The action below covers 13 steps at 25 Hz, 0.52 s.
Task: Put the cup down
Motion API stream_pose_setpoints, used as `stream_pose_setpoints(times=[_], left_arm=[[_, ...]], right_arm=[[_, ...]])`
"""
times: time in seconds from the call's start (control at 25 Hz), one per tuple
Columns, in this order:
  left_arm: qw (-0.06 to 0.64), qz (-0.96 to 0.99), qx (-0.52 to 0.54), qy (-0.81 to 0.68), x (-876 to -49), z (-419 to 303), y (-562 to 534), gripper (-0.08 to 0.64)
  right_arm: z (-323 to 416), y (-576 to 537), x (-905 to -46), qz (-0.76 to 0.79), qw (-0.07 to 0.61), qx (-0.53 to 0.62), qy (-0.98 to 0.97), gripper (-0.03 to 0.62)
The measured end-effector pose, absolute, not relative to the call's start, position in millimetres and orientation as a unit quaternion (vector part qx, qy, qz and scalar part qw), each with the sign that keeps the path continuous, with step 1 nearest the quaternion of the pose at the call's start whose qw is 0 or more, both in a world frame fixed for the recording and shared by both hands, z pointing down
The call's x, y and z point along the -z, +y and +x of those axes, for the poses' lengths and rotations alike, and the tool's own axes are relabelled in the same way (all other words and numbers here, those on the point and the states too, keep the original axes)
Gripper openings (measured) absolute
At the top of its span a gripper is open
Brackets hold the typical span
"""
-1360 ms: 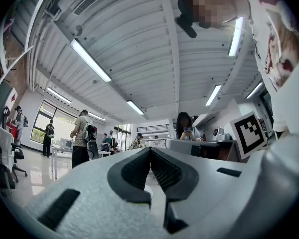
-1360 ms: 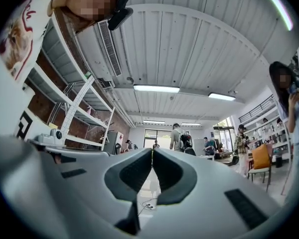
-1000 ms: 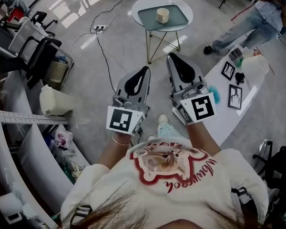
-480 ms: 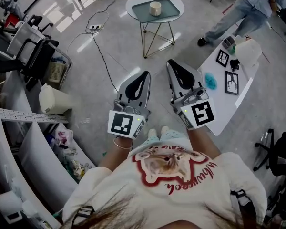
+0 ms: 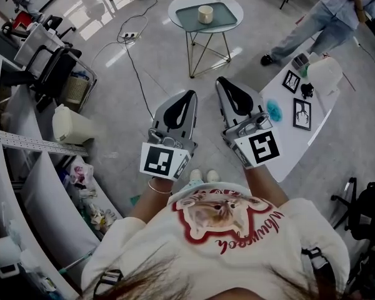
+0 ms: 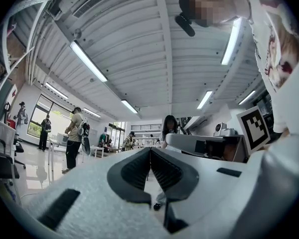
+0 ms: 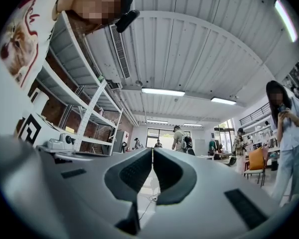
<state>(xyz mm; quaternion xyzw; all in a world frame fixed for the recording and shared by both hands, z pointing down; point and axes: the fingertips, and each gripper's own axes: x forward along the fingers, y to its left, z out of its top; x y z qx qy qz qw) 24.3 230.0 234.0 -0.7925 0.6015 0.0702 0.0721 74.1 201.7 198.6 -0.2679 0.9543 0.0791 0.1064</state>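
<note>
One cup, a short cream cylinder, stands upright on one rectangular grey-green tray with rounded corners. The tray lies on one small round table with thin gold wire legs, at the far end of the room. The cup is well apart from both grippers, which are held near the person's body and point towards it. The left gripper has its two ribbed black pads pressed together with nothing between them. The right gripper is likewise closed and empty. Both have smooth grey-white shells, and each carries one of two marker cubes printed with a black and white square pattern. Between the grippers and the table lies a glossy pale floor. One black cable runs across it from one white power strip. On the right, a curved white counter bears two black-framed pictures, one fluffy teal ball and one white jug. A bystander in jeans stands at far right. One white canister sits on the floor at left. The wearer's white T-shirt has a printed picture and red script, too small to read.
</note>
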Motion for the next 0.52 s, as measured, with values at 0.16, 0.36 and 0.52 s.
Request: stream_pose_setpoints(times=[0.16,0.36,0.52], left_arm=[[0.069,-0.790,-0.069,0.605,-235.5,26.1,232.2,0.014],[0.073,-0.789,-0.071,0.606,-233.1,29.5,230.6,0.014],[0.076,-0.789,-0.071,0.606,-231.1,30.9,229.5,0.014]], right_arm=[[77.8,201.0,-199.4,-0.270,0.104,-0.080,0.954,0.032],[80.2,200.6,-194.8,-0.266,0.119,-0.084,0.953,0.032],[81.7,199.3,-199.0,-0.267,0.105,-0.084,0.954,0.032]])
